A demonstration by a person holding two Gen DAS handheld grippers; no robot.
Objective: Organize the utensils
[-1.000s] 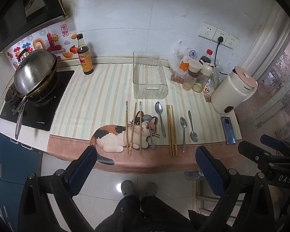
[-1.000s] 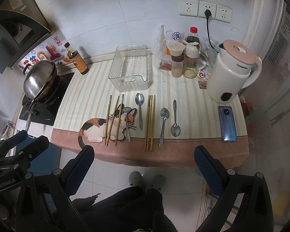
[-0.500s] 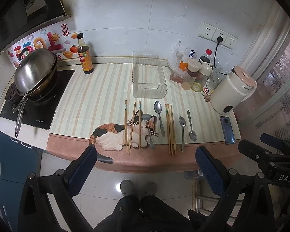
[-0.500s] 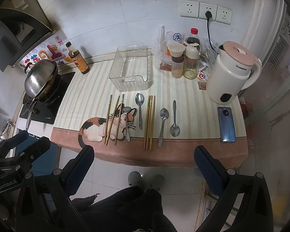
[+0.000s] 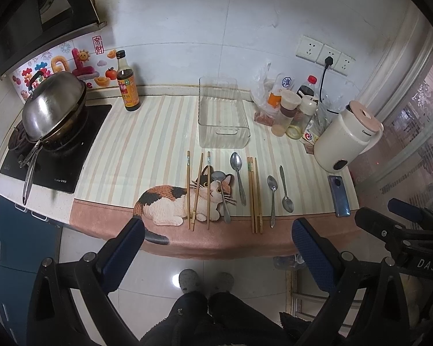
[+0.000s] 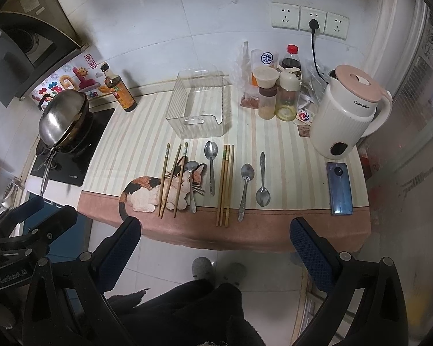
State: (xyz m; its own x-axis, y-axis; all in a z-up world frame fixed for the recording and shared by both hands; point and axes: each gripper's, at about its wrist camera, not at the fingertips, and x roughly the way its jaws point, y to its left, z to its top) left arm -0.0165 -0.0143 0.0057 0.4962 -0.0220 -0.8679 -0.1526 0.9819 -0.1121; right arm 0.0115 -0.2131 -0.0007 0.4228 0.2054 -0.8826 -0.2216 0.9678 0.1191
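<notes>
While both tools hang back over the floor, the left gripper (image 5: 216, 248) and right gripper (image 6: 216, 245) hold their blue-padded jaws wide apart on nothing. Beyond them, near the mat's edge, lie three loose brown wooden chopsticks (image 6: 171, 180), a tight bundle of three more (image 6: 225, 184) and four steel spoons (image 6: 246, 190), untouched. Farthest stands the empty clear plastic bin (image 6: 199, 109). Pinching each piece mid-shaft and lowering it lengthwise into the bin would probably work best.
</notes>
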